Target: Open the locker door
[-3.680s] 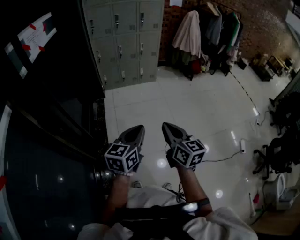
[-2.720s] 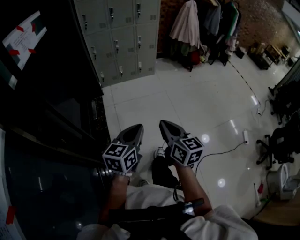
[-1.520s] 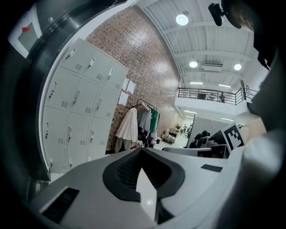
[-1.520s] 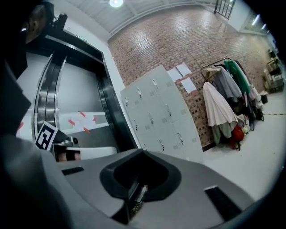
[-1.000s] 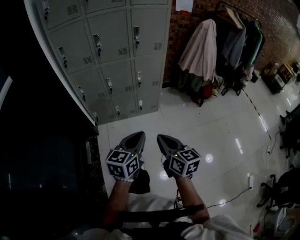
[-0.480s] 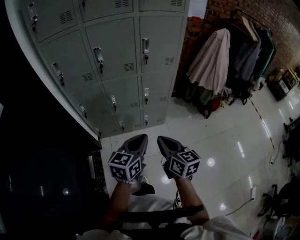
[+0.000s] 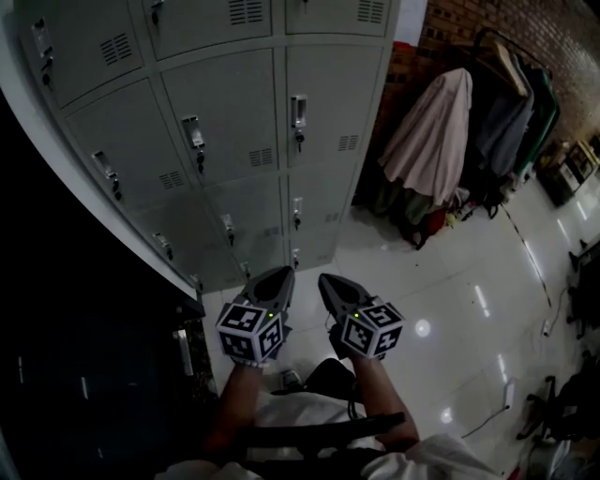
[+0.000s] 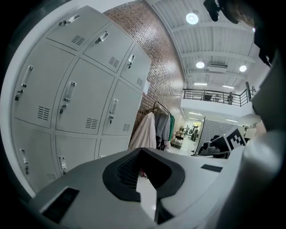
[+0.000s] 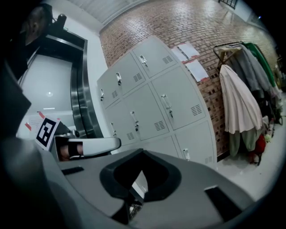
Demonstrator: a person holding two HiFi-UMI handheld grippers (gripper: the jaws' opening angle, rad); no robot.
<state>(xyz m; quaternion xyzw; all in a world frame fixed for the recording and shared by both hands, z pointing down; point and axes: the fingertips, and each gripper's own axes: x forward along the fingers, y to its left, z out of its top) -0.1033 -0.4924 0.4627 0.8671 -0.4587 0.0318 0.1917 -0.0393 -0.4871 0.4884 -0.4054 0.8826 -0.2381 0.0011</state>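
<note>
A bank of grey lockers fills the upper left of the head view, every door closed, each with a small latch handle. My left gripper and right gripper hang side by side in the air in front of the bottom row, apart from the doors. Both are shut with nothing between the fingers. In the left gripper view the lockers stand to the left above the closed left gripper. The right gripper view shows the lockers ahead, past the closed right gripper.
A rack of hanging coats stands right of the lockers against a brick wall. A dark glass-fronted structure runs along the left. White glossy floor tiles spread to the right, with office chairs at the far edge.
The lockers have grown larger and nearer in the head view as the person walked toward them. Both grippers stay shut, side by side, at the same spot in the view.
</note>
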